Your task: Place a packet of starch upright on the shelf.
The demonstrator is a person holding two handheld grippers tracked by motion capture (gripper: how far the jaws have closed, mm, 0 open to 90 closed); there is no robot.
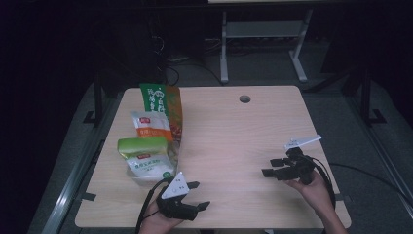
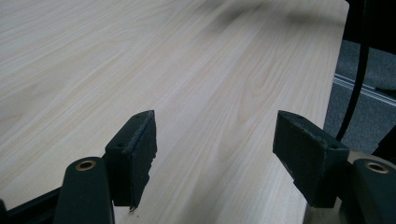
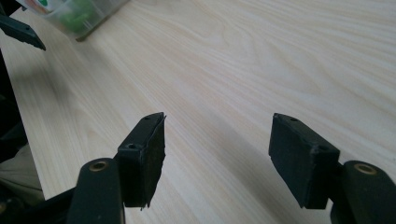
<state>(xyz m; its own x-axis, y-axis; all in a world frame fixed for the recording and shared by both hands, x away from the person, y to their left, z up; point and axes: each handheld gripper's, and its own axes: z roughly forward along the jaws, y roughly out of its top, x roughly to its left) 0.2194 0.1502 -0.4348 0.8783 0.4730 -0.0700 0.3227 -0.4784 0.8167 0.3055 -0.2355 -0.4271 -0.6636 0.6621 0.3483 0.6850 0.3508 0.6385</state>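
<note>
Pale wood-grain counter [image 1: 234, 131], dark room, grey floor [image 1: 263, 73]; snack bags [image 1: 146, 156] left; left claw [image 1: 198, 195] and right claw [image 1: 271, 166] wide, empty

The print on the three packets at the desk [image 1: 234, 136]'s left side is too small to read in the high view. The tall green-and-orange bag [image 1: 163, 105] is partly covered by the white pouch [image 1: 148, 126] in front of it, and that pouch's lower end is hidden behind the green-topped packet [image 1: 146, 158]. In the right gripper view, a clear packet [image 3: 77, 14] with green inside is cut off by the top edge, beyond the desk's far corner, and blurred. The person's forearms are cut off by the high view's bottom edge.
</note>
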